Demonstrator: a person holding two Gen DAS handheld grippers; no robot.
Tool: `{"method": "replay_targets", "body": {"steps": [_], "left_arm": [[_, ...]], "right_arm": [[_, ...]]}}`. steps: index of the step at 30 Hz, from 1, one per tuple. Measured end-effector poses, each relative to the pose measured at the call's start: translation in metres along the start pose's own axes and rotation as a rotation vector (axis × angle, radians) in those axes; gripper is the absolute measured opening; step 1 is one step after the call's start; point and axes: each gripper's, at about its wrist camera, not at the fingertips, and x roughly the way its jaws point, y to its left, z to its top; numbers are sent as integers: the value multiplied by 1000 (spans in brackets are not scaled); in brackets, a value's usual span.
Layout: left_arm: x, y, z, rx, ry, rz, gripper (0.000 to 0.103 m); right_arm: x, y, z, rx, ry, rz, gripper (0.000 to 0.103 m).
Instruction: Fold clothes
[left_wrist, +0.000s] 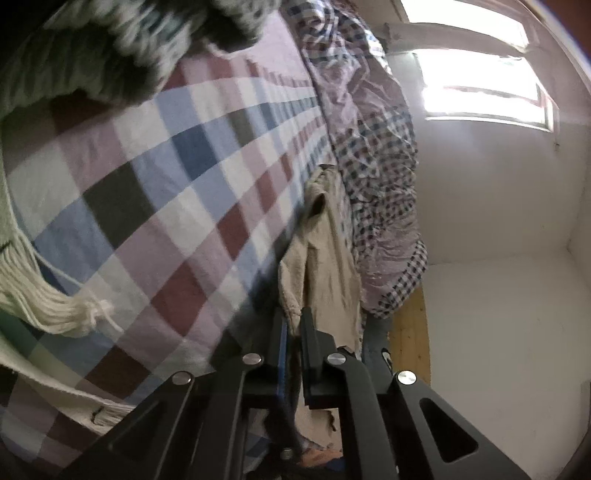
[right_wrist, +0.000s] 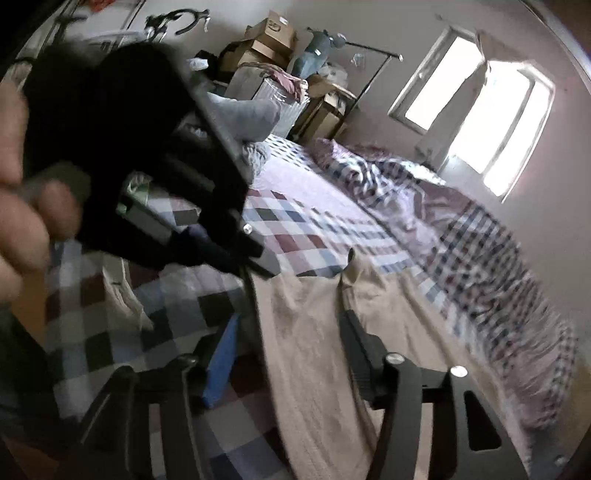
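my left tongs (left_wrist: 291, 325) pinch the tan cloth (right_wrist: 314, 350) lying near the bed's (right_wrist: 295, 221) front edge. my right tongs (right_wrist: 288, 328) are wide. i should pull it flat first.

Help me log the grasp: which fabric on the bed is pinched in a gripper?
The plain beige garment, pinched by the left gripper. The checked sheet and small-check quilt lie ungripped, and the right gripper is open.
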Motion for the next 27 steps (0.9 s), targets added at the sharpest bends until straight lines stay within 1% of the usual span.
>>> {"method": "replay_targets", "body": {"steps": [2,4,7,12,16,19,20,21,22,25,27], "left_arm": [[-2,-4,0,16,7,-17,4],[-4,-8,0,23,13,-37,4],[-5,-12,1,30,16,-60,3],[-6,-18,1,33,25,-117,3],[-7,-23,0,41,28,-148,3],[-7,-24,0,42,26,-152,3],[-7,-24,1,37,25,-151,3],[-6,-23,1,31,23,-151,3],[-6,-22,1,26,22,-150,3],[-6,-24,1,32,21,-153,3],[-6,-24,0,33,20,-154,3]], "right_arm": [[3,6,2,-27,5,-51,70],[9,9,3,-38,22,-100,70],[25,1,5,-11,76,-154,70],[45,-27,3,81,148,-205,70],[52,-41,3,131,174,-214,68],[56,-43,5,132,184,-218,46],[58,-42,6,130,188,-214,36],[60,-40,6,124,191,-208,33],[61,-38,6,115,194,-206,33],[62,-34,5,106,200,-196,32],[63,-35,5,109,204,-207,32]]}}
